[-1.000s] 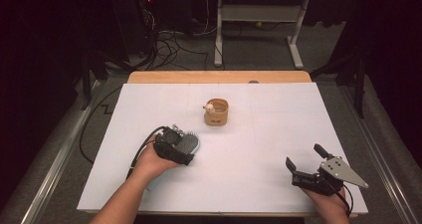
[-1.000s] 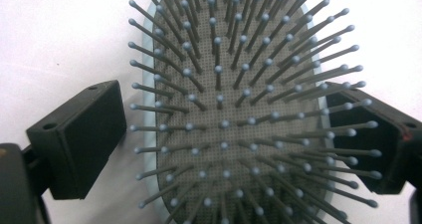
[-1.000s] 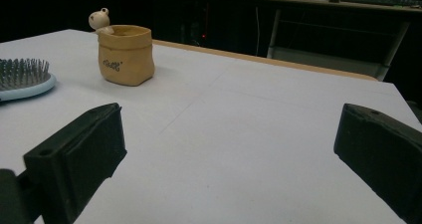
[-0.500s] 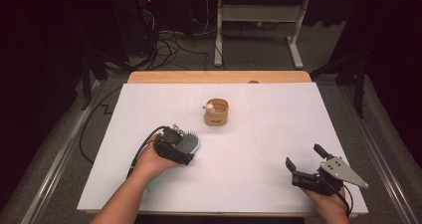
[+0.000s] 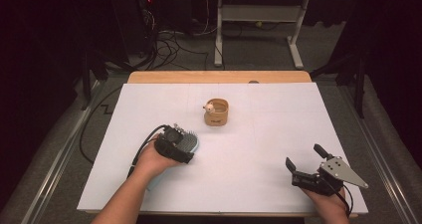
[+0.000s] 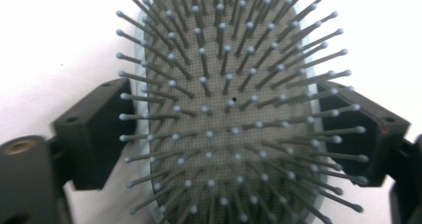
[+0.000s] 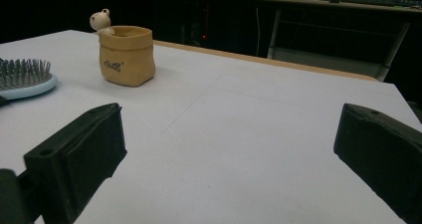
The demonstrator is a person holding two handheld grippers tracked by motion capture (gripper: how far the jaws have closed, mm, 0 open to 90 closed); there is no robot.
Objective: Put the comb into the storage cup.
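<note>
Your left gripper (image 6: pixel 226 134) was closing around the brush (image 6: pixel 234 114); your right gripper (image 7: pixel 229 149) stood wide, a pot (image 5: pixel 216 112) well beyond.

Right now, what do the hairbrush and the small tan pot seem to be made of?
Hairbrush: probably plastic; smooth pale-blue rim, grey dotted cushion that looks rubbery, thin grey pins with round tips. Small tan pot: possibly glazed ceramic or resin shaped like a folded paper bag; faint sheen, soft creases, a little figure at its rim.
</note>
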